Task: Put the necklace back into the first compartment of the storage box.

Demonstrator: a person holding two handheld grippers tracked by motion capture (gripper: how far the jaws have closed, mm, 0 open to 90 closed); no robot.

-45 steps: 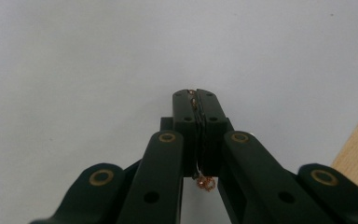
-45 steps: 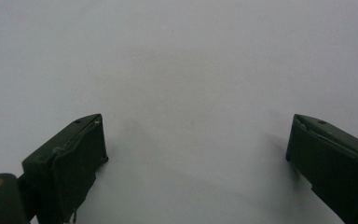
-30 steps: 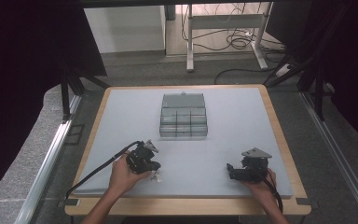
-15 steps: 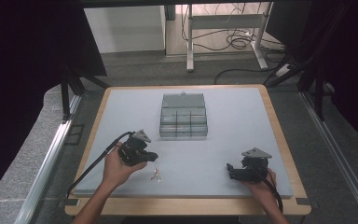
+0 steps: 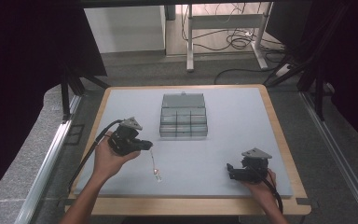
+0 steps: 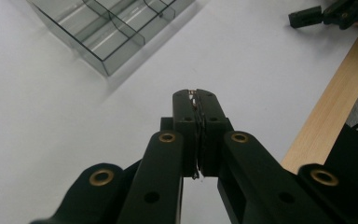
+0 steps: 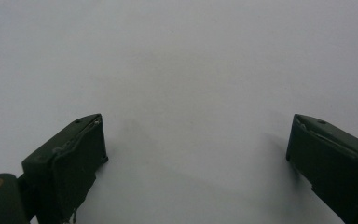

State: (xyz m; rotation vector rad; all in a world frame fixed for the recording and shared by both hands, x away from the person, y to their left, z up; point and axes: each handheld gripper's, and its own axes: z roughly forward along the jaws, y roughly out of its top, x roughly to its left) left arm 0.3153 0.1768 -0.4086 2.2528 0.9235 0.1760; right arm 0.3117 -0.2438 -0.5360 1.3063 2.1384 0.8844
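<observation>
A thin chain with a small pendant (image 5: 154, 164) hangs from my left gripper (image 5: 149, 145), which is shut on its upper end above the table's left half. The pendant end reaches the grey mat near the front, and I cannot tell whether it touches. In the left gripper view the jaws (image 6: 196, 95) are pressed together with a sliver of the chain (image 6: 194, 93) between the pads. My right gripper (image 5: 230, 169) rests low at the front right, its jaws (image 7: 196, 144) wide apart with bare mat between them. A clear compartment box (image 5: 183, 132) stands open mid-table.
The grey mat (image 5: 242, 126) covers a wooden-edged table (image 5: 286, 154). The box (image 6: 107, 32) shows several empty compartments, with its lid standing up behind. My right gripper (image 6: 307, 16) appears far off in the left gripper view. Cables trail from both grippers toward the front edge.
My left gripper has risen and drifted left and away from the front edge, drawing the chain up off the mat. The right gripper has stayed put.
</observation>
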